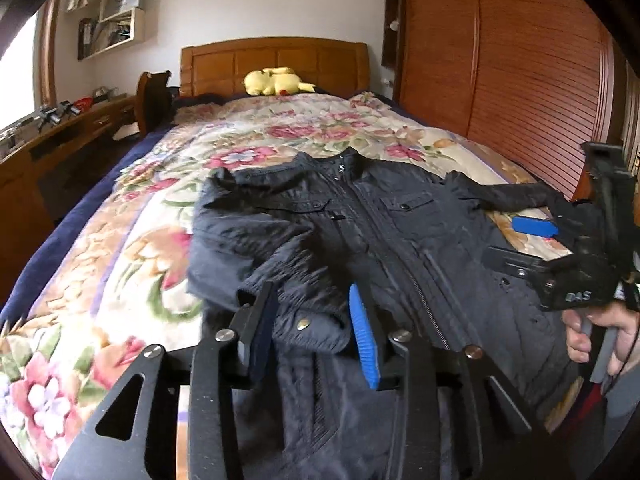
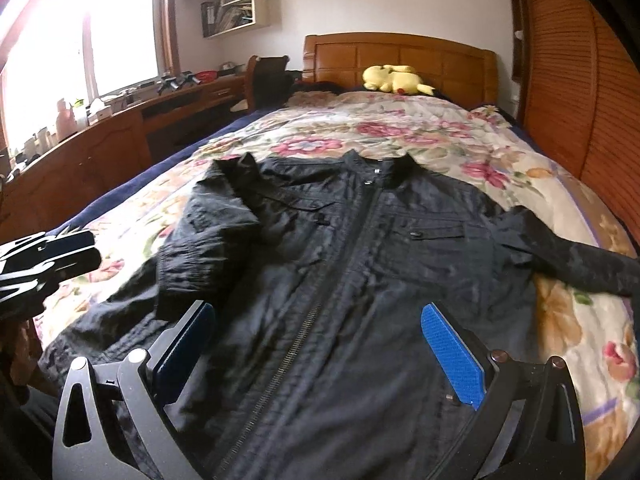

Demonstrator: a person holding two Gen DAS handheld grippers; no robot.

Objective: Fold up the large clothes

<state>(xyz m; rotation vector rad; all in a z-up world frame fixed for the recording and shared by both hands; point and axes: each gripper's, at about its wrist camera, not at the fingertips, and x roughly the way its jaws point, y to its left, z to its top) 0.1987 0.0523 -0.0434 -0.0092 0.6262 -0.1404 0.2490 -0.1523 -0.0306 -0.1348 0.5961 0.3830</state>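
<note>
black jacket point(image 2: 360, 272) lies under both tools: left tool point(image 1: 316, 320) straddles its cuff unclenched, right tool point(image 2: 320, 344) released.

jacket point(image 2: 360, 260) hem: cut off by bottom edge | shelf point(image 1: 116, 20) contents: too small to tell

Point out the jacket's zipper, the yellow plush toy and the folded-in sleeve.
zipper point(image 2: 304, 332): right wrist view, mid teeth.
yellow plush toy point(image 2: 394, 79): right wrist view, body.
folded-in sleeve point(image 2: 208, 248): right wrist view, forearm part.

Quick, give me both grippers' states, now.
Left gripper: open, fingers either side of the jacket cuff, not clamped.
Right gripper: open wide above the jacket, holding nothing.
</note>
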